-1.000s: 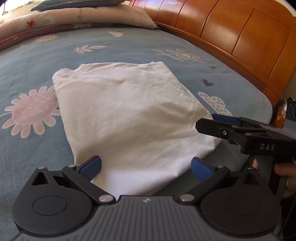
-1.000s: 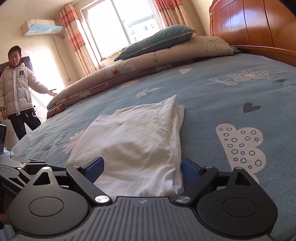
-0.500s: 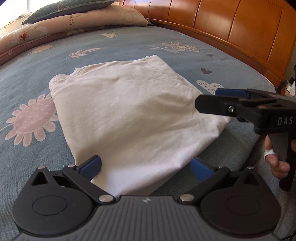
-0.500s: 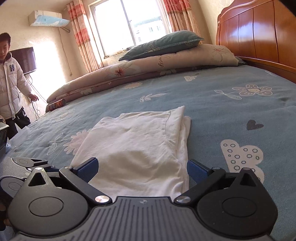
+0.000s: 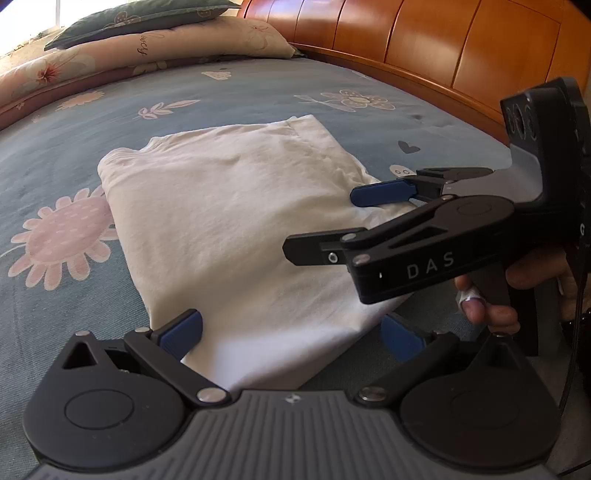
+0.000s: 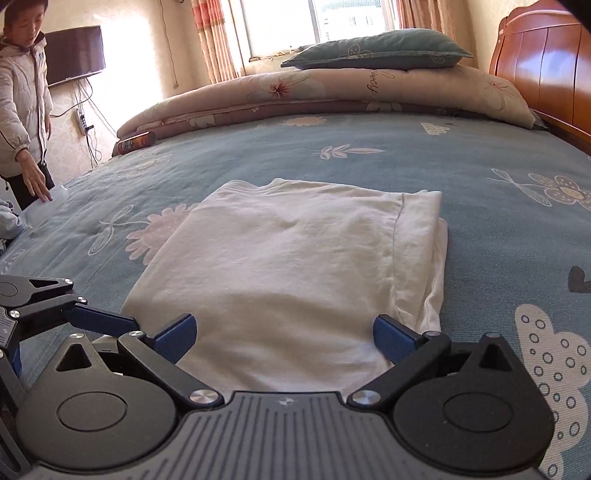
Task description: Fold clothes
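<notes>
a big bed (image 6: 461, 177) fills the room, with a blue-grey sheet that has pink flowers and white clouds on it. a shiny orange-brown wooden headboard (image 5: 424, 48) runs along one side. a rolled pink flowery quilt (image 6: 314, 96) lies across the far end, with a dark green pillow (image 6: 376, 53) on top. sun comes through a bright window (image 6: 314, 22) with pink striped curtains (image 6: 216, 40). a flat black tv (image 6: 75, 55) hangs on the pale wall.

"DAS" (white letters) on right tool (image 5: 325, 225).
</notes>
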Demonstrator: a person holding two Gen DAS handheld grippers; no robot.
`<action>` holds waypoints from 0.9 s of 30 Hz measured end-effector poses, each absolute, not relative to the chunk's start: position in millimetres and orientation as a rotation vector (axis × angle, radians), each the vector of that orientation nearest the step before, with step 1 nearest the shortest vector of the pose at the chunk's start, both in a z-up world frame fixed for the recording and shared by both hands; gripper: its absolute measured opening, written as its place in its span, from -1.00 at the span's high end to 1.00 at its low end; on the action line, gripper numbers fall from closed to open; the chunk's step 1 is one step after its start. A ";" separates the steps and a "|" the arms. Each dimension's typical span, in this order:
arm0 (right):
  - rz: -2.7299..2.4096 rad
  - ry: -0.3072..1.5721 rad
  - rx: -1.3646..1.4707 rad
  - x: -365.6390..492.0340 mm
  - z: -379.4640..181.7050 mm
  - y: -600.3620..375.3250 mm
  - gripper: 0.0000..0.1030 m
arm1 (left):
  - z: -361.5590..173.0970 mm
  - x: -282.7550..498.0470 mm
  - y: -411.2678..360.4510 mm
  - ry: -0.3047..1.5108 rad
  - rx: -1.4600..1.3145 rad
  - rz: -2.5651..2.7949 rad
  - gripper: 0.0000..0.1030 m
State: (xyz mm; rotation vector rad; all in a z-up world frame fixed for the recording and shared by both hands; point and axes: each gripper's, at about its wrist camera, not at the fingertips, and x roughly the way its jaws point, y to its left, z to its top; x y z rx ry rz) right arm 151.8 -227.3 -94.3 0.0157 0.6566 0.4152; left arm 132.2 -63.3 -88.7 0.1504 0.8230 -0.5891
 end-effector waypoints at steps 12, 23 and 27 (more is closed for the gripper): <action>0.415 0.643 -0.016 147.8 -93.3 -227.5 -1.00 | -87.3 123.7 -64.9 0.854 0.243 -0.585 -0.99; 0.435 0.480 0.271 123.7 -65.6 -270.1 -1.00 | -36.7 134.9 -15.4 0.771 0.211 -0.478 -0.99; 0.419 0.424 0.281 118.3 -60.6 -272.3 -1.00 | -12.9 184.9 -5.5 0.748 0.069 -0.456 -0.99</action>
